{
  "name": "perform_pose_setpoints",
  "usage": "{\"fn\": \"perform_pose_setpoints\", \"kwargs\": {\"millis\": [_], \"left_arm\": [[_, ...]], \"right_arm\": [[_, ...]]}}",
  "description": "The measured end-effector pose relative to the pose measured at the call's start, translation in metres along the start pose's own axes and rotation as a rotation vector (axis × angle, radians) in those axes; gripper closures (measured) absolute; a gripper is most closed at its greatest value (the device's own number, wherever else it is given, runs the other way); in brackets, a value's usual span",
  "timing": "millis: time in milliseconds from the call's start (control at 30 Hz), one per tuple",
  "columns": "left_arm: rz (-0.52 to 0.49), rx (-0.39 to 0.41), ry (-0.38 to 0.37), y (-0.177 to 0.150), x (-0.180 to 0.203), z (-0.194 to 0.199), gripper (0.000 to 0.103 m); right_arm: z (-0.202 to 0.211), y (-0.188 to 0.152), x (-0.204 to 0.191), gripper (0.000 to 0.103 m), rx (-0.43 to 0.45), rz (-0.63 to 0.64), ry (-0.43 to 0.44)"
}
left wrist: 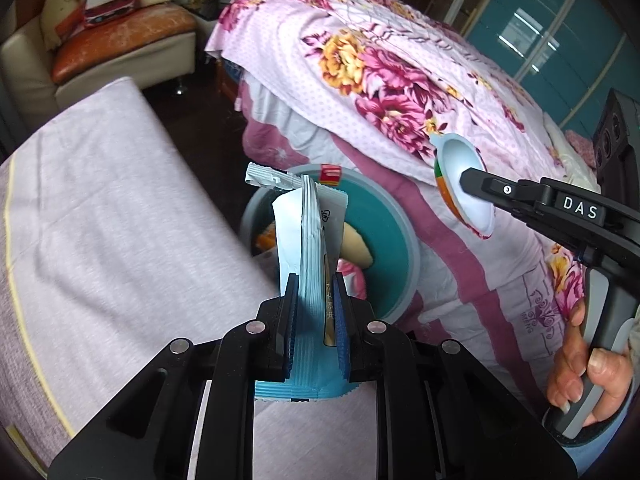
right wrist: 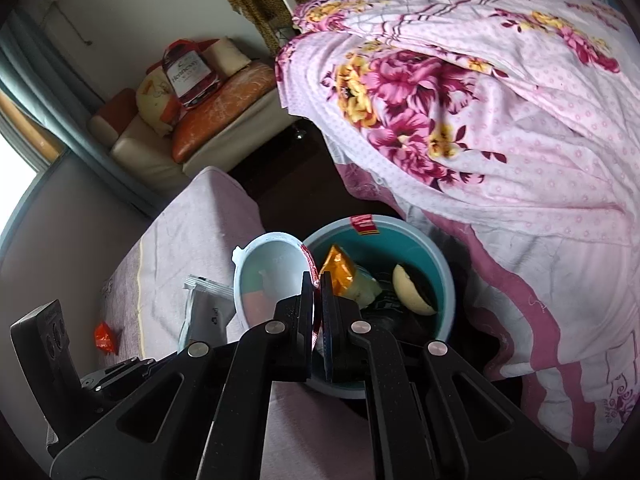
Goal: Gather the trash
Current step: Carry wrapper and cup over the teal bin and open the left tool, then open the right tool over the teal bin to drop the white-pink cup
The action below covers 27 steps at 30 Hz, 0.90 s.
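My left gripper (left wrist: pixel 314 300) is shut on a blue and white snack wrapper (left wrist: pixel 308 240) that stands upright between the pads. Just beyond it is a round bin (left wrist: pixel 372 216) with a teal inside. At the right, my right gripper (left wrist: pixel 466 180) pinches the rim of a small white plastic cup (left wrist: pixel 460 156), held by a person's hand (left wrist: pixel 580 360). In the right wrist view, the right gripper (right wrist: pixel 318 284) is shut on the cup (right wrist: pixel 272 276) beside the bin (right wrist: pixel 400 244). The bin holds an orange wrapper (right wrist: pixel 340 268) and a pale food piece (right wrist: pixel 408 288). The wrapper (right wrist: pixel 204 308) shows at the lower left.
A lilac-covered surface (left wrist: pixel 100 220) lies left of the bin, with a small orange-red scrap (right wrist: pixel 105 338) on it. A bed with a floral quilt (left wrist: pixel 380 80) rises behind and to the right of the bin. A sofa with cushions (left wrist: pixel 120 36) stands at the back left.
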<state>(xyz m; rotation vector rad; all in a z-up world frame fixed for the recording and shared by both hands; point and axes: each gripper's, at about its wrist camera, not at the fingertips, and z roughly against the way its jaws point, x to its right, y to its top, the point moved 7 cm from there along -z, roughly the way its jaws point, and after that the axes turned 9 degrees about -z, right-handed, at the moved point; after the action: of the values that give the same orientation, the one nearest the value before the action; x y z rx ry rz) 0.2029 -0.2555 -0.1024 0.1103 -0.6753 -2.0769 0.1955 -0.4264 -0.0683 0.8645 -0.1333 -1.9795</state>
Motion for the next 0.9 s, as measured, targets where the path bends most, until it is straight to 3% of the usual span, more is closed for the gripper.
{"fn": "perform_pose_setpoints", "kwargs": {"millis": [633,700,767,800,900], "left_arm": [[0.019,-0.058,-0.132,0.036,0.042,-0.06,0.085],[0.022,-0.068,-0.148,0.037,0.045,-0.064,0.072],[0.034,-0.071,-0.145,0.036,0.044,-0.067,0.03],[0.042,-0.061,-0.136,0.036,0.041,-0.066,0.022],[0.065,-0.053,-0.132,0.033,0.031,-0.062,0.021]], "right_arm": [[0.0,0.036,0.028,0.099,-0.006,0.004,-0.091],[-0.001,0.039,0.028,0.099,-0.01,0.006,-0.095],[-0.001,0.04,0.027,0.099,-0.014,0.012,-0.1],[-0.002,0.041,0.026,0.099,-0.018,0.017,-0.102],[-0.007,0.042,0.023,0.099,-0.026,0.026,-0.102]]}}
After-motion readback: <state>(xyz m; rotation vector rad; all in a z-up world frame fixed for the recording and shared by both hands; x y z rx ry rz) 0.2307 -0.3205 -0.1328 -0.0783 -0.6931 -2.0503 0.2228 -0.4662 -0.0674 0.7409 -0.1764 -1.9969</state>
